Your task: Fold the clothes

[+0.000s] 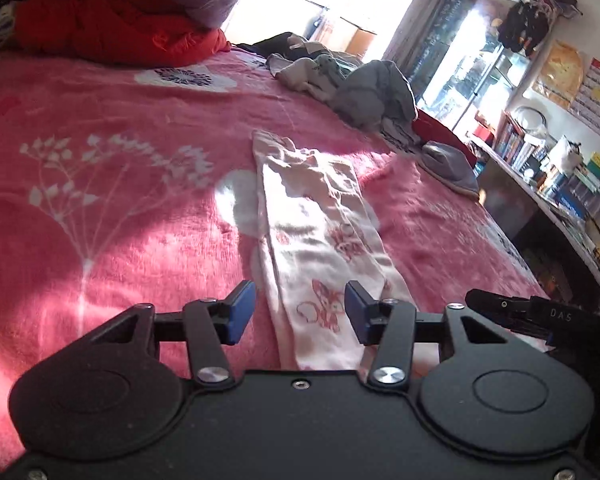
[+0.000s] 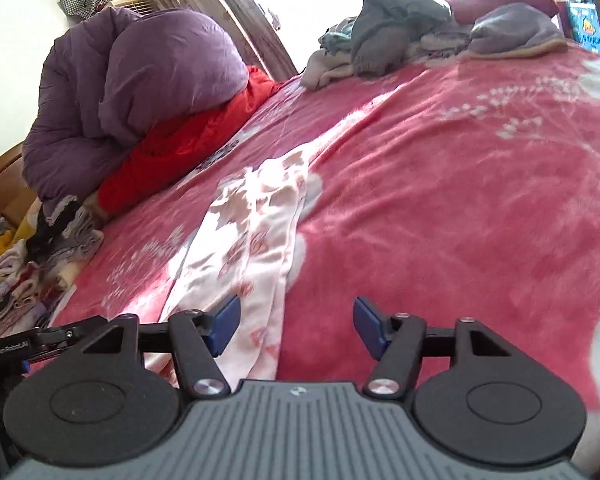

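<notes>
White printed garment [image 1: 324, 236] is laid flat on the pink bed [image 1: 100, 208], long axis running away from both open, empty claws (left claw [image 1: 300, 314] seemingly centred, right claw [image 2: 296, 330] offset).

Garment [image 1: 320, 232] flat on blanket [image 1: 120, 200]; clothes pile [image 1: 340, 80] behind (far edge).

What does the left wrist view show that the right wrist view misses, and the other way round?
Only the left wrist view shows the bookshelf beside the bed. Only the right wrist view shows the stack of folded clothes near the purple duvet. Both show the white printed garment lying long and flat on the pink blanket, the grey clothes pile, and open jaws: left gripper, right gripper, neither gripping cloth.
</notes>
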A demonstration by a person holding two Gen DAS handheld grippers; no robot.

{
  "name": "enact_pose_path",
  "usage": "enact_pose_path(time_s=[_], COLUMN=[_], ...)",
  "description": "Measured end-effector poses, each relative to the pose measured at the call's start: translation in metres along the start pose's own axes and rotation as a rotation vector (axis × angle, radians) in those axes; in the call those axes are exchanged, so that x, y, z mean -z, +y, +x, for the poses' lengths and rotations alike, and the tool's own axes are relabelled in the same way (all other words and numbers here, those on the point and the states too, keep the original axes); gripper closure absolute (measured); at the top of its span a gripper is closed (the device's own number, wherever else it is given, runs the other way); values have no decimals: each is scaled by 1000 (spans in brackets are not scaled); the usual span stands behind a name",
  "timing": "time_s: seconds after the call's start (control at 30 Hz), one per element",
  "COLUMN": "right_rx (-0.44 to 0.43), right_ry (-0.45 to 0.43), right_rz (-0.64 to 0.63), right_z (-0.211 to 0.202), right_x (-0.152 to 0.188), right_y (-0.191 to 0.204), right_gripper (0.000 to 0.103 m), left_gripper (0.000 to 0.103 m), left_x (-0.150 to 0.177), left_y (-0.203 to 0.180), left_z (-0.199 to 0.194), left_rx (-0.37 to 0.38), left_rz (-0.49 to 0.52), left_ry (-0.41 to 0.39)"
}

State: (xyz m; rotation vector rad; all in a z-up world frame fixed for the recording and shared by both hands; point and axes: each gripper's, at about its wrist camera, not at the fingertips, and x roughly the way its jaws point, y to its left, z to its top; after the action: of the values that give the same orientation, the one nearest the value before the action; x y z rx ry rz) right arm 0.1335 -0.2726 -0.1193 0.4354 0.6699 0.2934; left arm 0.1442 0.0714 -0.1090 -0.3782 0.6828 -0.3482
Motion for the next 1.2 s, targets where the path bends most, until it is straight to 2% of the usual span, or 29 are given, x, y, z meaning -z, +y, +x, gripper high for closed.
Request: enact_pose_path(time_s=[0.17, 0.3, 0.43, 0.5, 0.63, 0.73, 0.9, 1.2], right_rx=[19, -11, -17, -41, -59, -67, -71, -83], right_ry=[-27, -22, 3, 1, 12, 20, 21, 51], right_rz=[-33, -14, 18, 18, -5, -6, -115, -180], right_z=[34, 62, 91, 101, 122, 139, 162, 189], right_x=[-21, -35, -48, -55, -73, -83, -98, -99], right_y=[-11, -19, -22, -20, -15, -14, 0, 10], right_gripper=[64, 65, 65, 64, 63, 63, 63, 63], left_gripper=[58, 59, 63, 67, 68, 69, 69, 73], left_x=[-22, -46, -69, -79, -94, -101, -106, -111], left_y=[4, 5, 4, 4, 9, 12, 19, 20], left_z=[27, 45, 68, 81, 111, 131, 154, 175], left_rx=[-18, -20, -48, -51, -52, -52, -52, -7], left_rz=[-25, -26, 21, 49, 89, 131, 154, 188], left_ry=[-20, -59, -82, -84, -73, -59, -33, -1])
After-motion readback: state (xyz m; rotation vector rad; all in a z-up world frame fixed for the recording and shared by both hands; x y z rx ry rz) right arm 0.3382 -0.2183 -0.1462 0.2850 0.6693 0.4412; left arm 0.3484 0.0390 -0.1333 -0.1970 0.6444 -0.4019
